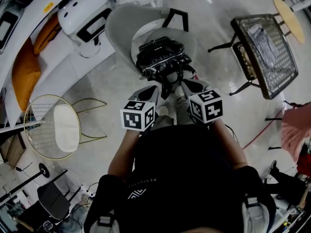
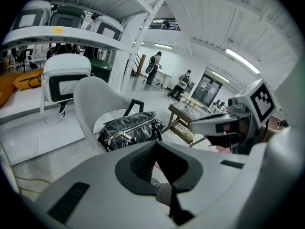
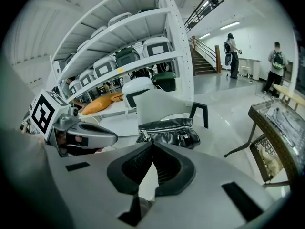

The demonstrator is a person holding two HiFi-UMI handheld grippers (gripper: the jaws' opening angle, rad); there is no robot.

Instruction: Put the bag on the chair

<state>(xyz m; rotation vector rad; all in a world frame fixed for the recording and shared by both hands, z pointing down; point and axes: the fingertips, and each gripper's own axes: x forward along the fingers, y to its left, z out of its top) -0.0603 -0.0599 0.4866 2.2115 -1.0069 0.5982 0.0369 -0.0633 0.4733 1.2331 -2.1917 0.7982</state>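
Black leather bag sits on the seat of the white shell chair. Your left gripper and right gripper hover just in front of it, with both pairs of jaws closed together and empty.

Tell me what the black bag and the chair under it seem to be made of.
The bag: likely leather or faux leather, black and glossy; it creases softly and catches light, with silvery, probably metal zips. The chair: probably moulded plastic, pale and smooth with a dull sheen, one curved shell.
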